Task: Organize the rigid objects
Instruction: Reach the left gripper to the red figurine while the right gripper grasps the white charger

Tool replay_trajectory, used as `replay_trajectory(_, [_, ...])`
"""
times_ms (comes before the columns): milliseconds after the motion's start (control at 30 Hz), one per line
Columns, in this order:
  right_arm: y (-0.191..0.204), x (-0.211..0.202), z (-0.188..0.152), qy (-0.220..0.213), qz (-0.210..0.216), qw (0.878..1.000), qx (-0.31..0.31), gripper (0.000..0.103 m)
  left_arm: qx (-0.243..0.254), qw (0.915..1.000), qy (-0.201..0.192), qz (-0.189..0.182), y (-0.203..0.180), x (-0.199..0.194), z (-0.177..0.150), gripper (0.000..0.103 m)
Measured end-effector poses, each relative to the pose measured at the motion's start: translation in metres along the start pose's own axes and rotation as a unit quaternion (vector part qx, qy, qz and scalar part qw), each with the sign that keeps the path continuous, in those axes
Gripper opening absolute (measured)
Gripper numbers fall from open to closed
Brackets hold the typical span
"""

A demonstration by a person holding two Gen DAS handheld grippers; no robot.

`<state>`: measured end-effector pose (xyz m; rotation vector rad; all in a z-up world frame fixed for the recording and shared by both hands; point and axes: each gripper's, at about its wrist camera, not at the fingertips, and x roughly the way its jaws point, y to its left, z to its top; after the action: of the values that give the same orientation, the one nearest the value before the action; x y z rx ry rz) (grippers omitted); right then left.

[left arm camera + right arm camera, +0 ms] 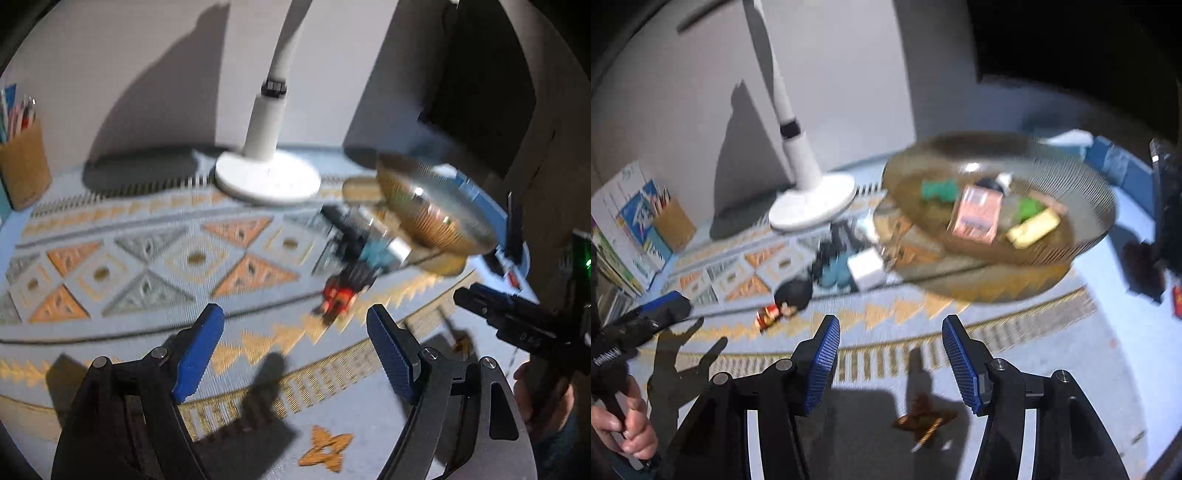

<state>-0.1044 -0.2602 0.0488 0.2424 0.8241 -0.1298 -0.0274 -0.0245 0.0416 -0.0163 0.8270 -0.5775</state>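
Note:
A ribbed amber glass bowl [1086, 236] stands on the patterned mat and holds a pink box [977, 216], green pieces [940, 190] and a yellow block [1034, 227]. It also shows in the left wrist view [432, 218]. Left of it lie a white cube [866, 271], a blue-grey item [833, 273] and a small dark-haired figurine with a red body [786, 299], which also shows in the left wrist view [338, 297]. My left gripper [295, 350] is open and empty, short of the figurine. My right gripper [888, 363] is open and empty, in front of the bowl.
A white lamp base [812, 206] stands behind the objects by the wall. A wooden pencil cup [24, 166] and books [624, 229] are at the far left. A dark stand [1165, 206] is at the right. The patterned mat [147, 266] covers the table.

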Motion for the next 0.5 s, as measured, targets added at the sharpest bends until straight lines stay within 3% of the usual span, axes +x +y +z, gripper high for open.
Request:
replay_trajectory(167, [0.003, 0.017, -0.010, 0.009, -0.013, 1.000, -0.014, 0.056, 0.019, 0.9995, -0.001, 0.027, -0.004, 0.008, -0.010, 0.079])
replay_trajectory(500, [-0.003, 0.028, -0.008, 0.028, -0.013, 1.000, -0.001, 0.056, 0.031, 0.9990, 0.005, 0.032, -0.007, 0.012, -0.011, 0.079])
